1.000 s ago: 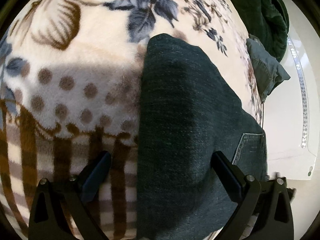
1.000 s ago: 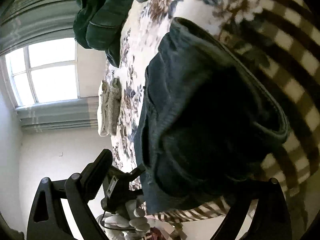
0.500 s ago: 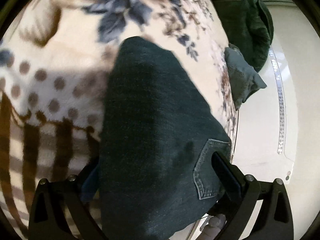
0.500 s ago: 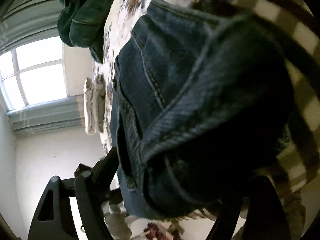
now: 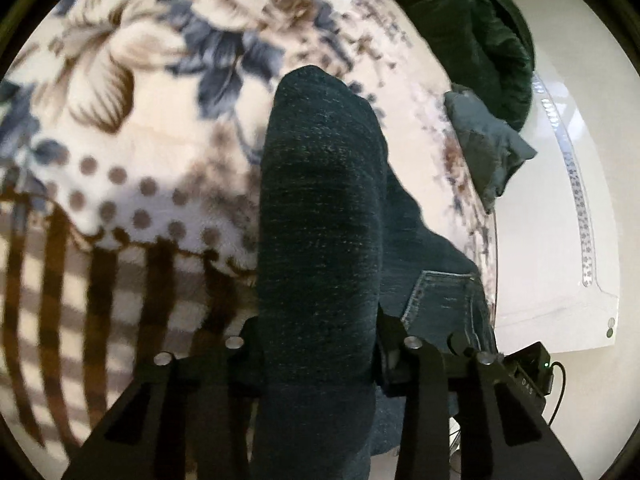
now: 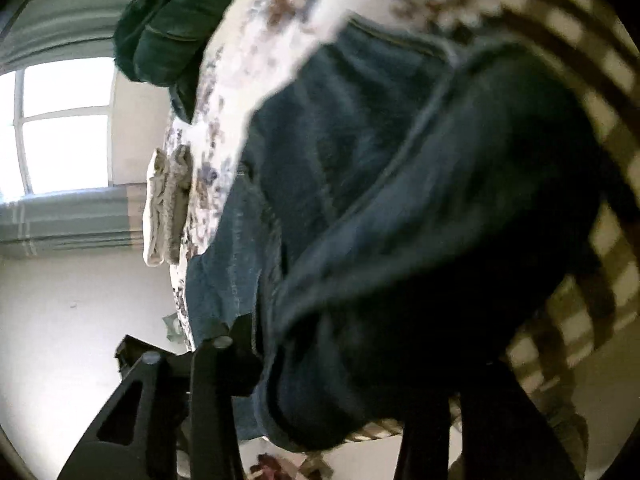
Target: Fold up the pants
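Both claws have just been closing: the left claw (image 5: 318,344) pinches a thick ridge of the dark jeans (image 5: 320,208) at frame centre on the floral blanket (image 5: 120,80); the right claw (image 6: 352,360) grips a bunched fold. Uneven pinches may let inner layers slip, skewing the fold

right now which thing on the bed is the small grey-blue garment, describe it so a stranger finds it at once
Start at the flowered blanket that covers the bed and follow it to the edge by the white floor. There, just below the heap of dark green clothes, lies the small grey-blue garment, hanging partly over the edge. It is paler and smaller than the dark jeans.
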A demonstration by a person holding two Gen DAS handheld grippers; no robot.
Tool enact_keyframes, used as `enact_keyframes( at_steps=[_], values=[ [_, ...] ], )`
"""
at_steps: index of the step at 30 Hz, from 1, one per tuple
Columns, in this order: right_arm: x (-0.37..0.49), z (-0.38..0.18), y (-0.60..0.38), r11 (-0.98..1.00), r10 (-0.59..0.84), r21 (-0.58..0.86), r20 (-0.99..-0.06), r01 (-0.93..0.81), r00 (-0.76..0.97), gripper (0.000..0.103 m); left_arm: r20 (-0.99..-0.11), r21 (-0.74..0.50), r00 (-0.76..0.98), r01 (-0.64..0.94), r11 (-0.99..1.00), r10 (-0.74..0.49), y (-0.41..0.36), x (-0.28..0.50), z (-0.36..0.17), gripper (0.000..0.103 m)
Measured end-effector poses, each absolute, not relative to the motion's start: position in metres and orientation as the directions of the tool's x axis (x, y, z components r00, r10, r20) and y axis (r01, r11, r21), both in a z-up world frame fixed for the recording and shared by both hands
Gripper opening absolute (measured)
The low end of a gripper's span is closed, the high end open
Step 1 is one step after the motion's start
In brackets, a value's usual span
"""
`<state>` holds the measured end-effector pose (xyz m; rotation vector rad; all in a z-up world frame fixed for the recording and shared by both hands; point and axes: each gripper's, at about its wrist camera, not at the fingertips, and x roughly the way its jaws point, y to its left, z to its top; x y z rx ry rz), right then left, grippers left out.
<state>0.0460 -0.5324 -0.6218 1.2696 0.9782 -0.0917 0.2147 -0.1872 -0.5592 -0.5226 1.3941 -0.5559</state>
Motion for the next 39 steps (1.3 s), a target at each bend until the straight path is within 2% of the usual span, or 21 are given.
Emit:
enact_keyframes(
  at_steps=[1, 11, 17, 21, 32, 36, 38, 39],
  values=[
    [0.047, -0.615, -0.533, 0.355, 0.438, 0.756, -0.654, 0.550, 0.616, 0.041, -0.747, -0.656, 0.090, 0.056, 0.752, -0.659, -0.185, 0.214, -0.554, 0.027],
    [0.095, -0.520, -0.516, 0.440, 0.440, 0.782, -0.616, 0.441, 0.653, 0.040, -0.679, -0.719, 0.160, 0.055, 0.693, -0.717, -0.171, 0.248, -0.481, 0.026],
    [0.192, -0.474, -0.472, 0.473, 0.428, 0.796, -0.582, 0.377, 0.691, 0.040, -0.641, -0.736, 0.224, 0.090, 0.671, -0.734, -0.140, 0.330, -0.432, 0.026],
    [0.294, -0.458, -0.429, 0.467, 0.430, 0.816, -0.546, 0.340, 0.719, 0.040, -0.634, -0.729, 0.254, 0.121, 0.674, -0.731, -0.101, 0.425, -0.409, 0.026],
    [0.624, -0.508, -0.304, 0.425, 0.491, 0.875, -0.440, 0.234, 0.752, 0.040, -0.658, -0.664, 0.361, 0.134, 0.735, -0.661, 0.027, 0.696, -0.399, 0.026],
    [0.712, -0.550, -0.271, 0.432, 0.512, 0.869, -0.455, 0.240, 0.728, 0.040, -0.698, -0.639, 0.347, 0.093, 0.763, -0.627, 0.058, 0.761, -0.434, 0.027],
    [0.746, -0.578, -0.261, 0.437, 0.532, 0.859, -0.487, 0.269, 0.692, 0.040, -0.756, -0.597, 0.300, 0.049, 0.800, -0.582, 0.070, 0.780, -0.466, 0.029],
    [0.752, -0.593, -0.258, 0.456, 0.538, 0.842, -0.518, 0.288, 0.665, 0.042, -0.786, -0.566, 0.275, 0.039, 0.823, -0.554, 0.071, 0.785, -0.478, 0.033]
  ],
)
